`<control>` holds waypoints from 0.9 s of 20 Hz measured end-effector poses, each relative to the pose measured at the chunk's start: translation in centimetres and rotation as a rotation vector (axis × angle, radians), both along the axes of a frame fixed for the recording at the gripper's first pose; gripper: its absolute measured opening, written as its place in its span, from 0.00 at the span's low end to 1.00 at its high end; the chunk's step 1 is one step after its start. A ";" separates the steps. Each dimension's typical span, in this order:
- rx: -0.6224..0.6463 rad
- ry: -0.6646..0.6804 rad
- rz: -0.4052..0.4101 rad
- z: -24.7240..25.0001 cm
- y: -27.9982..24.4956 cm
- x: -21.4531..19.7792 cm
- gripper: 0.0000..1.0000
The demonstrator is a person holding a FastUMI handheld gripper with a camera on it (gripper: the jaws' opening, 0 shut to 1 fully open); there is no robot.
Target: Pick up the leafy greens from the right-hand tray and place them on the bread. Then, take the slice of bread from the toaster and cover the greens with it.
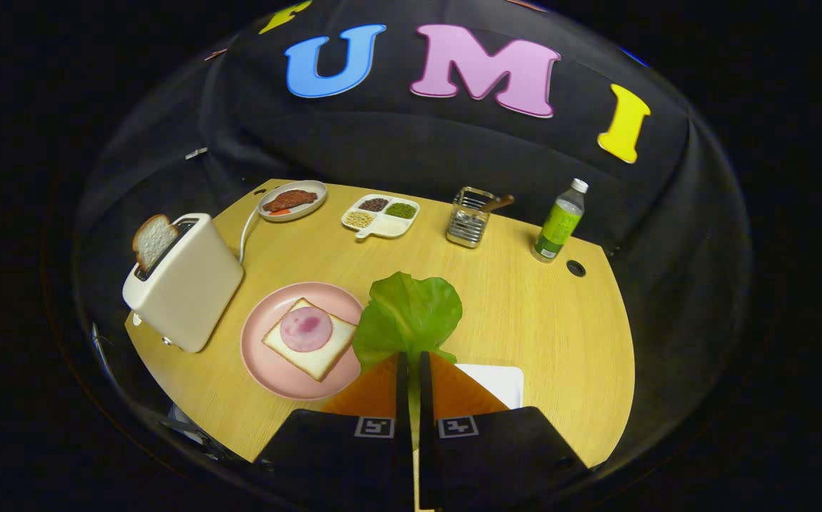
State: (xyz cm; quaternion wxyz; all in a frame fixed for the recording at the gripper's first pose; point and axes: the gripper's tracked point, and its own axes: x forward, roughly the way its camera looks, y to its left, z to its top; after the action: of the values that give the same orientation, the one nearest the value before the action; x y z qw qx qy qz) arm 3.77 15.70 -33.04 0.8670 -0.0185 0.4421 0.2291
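- Gripper (pixel 414 359) pinches the leafy greens (pixel 408 313), leaf fanning ahead of its fingers.
- Bread (pixel 309 338) on the pink plate (pixel 269 370) lies just left, nearby.

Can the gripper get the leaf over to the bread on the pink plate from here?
Probably yes. The gripper is shut on the leafy greens, lifted above the table, and the bread on the pink plate lies just beside them with nothing between.

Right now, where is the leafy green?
In the gripper view, the leafy green is pinched between the gripper fingers, raised over the table just right of the pink plate holding bread.
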 end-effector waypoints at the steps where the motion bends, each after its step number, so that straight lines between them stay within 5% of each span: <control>1: 0.005 -0.010 0.030 0.4 1.3 0.1 0.08; 11: -0.018 -0.050 0.268 1.7 10.6 0.2 0.08; 17: -0.080 -0.009 0.331 -1.6 13.4 -0.3 0.09; 18: -0.102 0.001 0.330 -2.2 13.2 -0.4 0.28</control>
State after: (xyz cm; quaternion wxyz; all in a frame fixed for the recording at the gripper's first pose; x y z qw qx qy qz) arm 3.32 28.93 -35.23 0.8153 -0.1347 0.4447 0.3455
